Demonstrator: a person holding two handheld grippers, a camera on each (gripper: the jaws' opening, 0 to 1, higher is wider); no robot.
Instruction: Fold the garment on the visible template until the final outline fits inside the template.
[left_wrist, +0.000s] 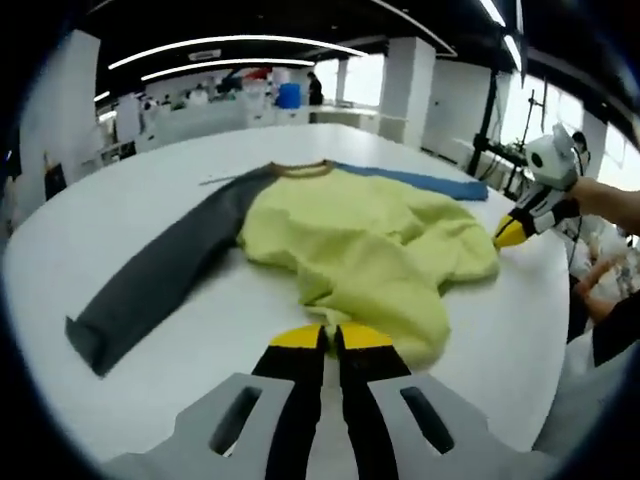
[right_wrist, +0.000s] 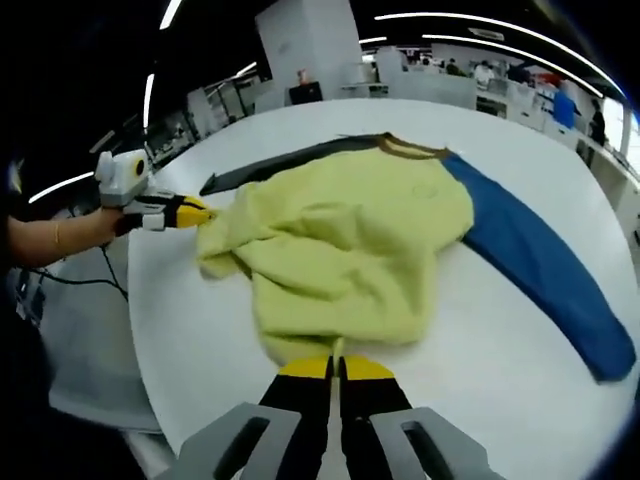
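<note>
A sweatshirt with a yellow-green body lies on the white table, its brown collar at the far side. The dark grey sleeve and the blue sleeve are spread out flat. The body is rumpled and bunched up at the hem. My left gripper is shut on one hem corner. My right gripper is shut on the other hem corner, with a person's forearm behind it.
The table's rounded edge runs close to both grippers. A person's other hand shows beyond that edge. Stands and cables are off the table, with white columns and work benches farther back.
</note>
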